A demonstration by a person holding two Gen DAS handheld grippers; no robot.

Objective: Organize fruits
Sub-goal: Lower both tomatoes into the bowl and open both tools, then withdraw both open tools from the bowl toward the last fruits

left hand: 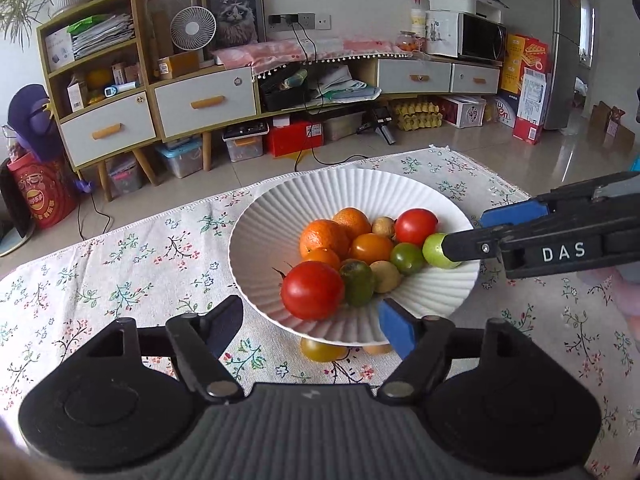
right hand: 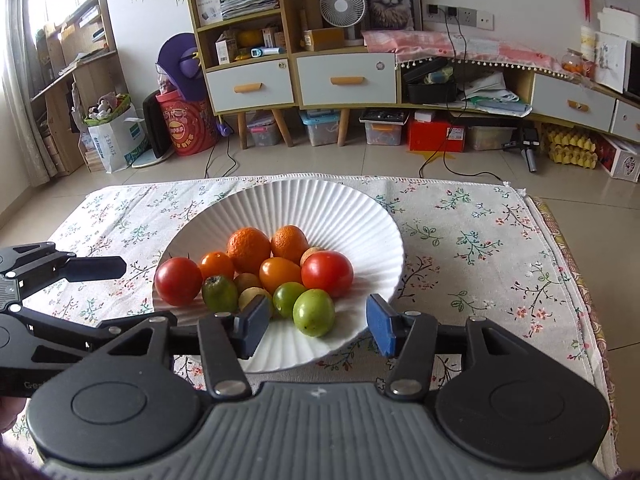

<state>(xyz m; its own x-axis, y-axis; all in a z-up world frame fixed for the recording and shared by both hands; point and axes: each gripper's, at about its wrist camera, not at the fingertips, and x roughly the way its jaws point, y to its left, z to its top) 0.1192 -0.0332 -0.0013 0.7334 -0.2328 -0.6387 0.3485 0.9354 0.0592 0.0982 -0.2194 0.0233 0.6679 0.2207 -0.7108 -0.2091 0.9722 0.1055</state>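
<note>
- The white fluted bowl (right hand: 304, 204) stands on the counter (right hand: 500, 240) under a flowered cloth, and nearly all the fruit is heaped inside it: two red tomatoes, several oranges, an orange tomato, small yellowish fruits and three green ones.
- The right claw (right hand: 316, 326) is spread wide over the near rim of the bowl, its two blue pads on either side of the light green fruit (right hand: 313, 312), which lies at the near edge of the heap.
- In the right wrist view there is a clear gap between that fruit and each pad, so I judge it is not gripped; whether it was just let go or is about to be taken cannot be told.
- From the left wrist view the same fruit (left hand: 438, 250) sits at the right edge of the heap, right at the tip of the right claw's finger.
- The left claw (left hand: 312, 324) is also open and holds nothing, hanging at the bowl's near-left rim, in front of the big red tomato (left hand: 313, 290).
- A yellow tomato (left hand: 320, 350) lies on the cloth half under the bowl's near rim, with another pale fruit beside it; both are outside the bowl.
- The left claw is the nearer one to those strays: they lie just ahead and below, between its fingers.
</note>
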